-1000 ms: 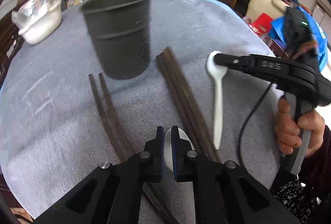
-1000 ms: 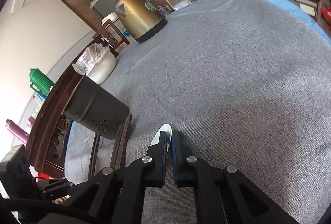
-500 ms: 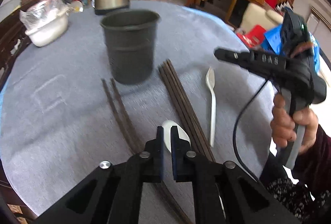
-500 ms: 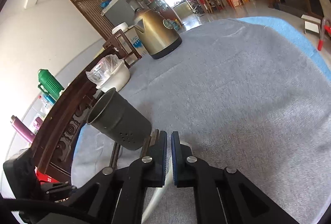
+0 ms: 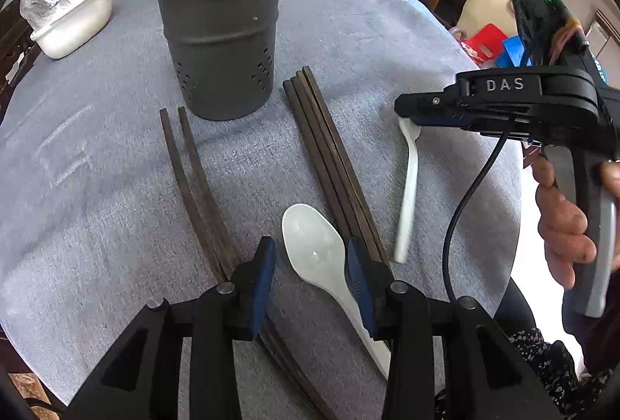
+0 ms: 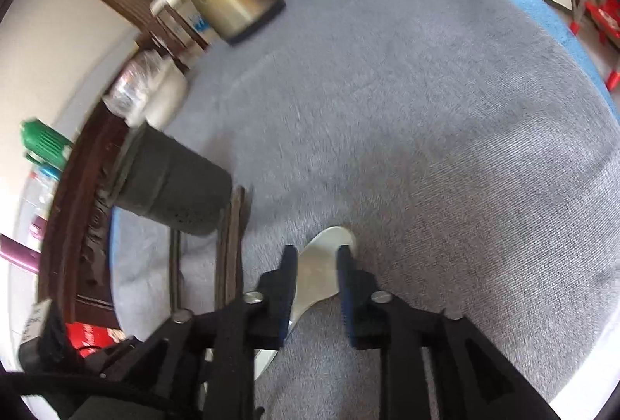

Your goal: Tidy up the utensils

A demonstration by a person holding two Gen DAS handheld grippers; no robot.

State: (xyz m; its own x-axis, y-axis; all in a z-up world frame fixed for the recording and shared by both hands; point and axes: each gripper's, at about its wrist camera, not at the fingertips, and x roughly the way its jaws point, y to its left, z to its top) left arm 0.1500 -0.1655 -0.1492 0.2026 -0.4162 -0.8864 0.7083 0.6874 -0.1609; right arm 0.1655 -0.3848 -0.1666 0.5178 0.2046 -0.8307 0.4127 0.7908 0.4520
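On my bench, left to right: left gripper (image 5: 311,267) opening astride a loose white spoon (image 5: 314,250), handle toward 5 o'clock, holder (image 5: 221,44) at 11; right gripper (image 6: 317,267) opening over the second spoon (image 6: 323,267), unclamped.

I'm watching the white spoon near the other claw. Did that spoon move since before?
No. The spoon lies right of the bundle of chopsticks, bowl end toward the far side, same as earlier; only the view shifted.

Even daylight on my left view, sharp though bowed at the rim; my right view smears, doorway blown white
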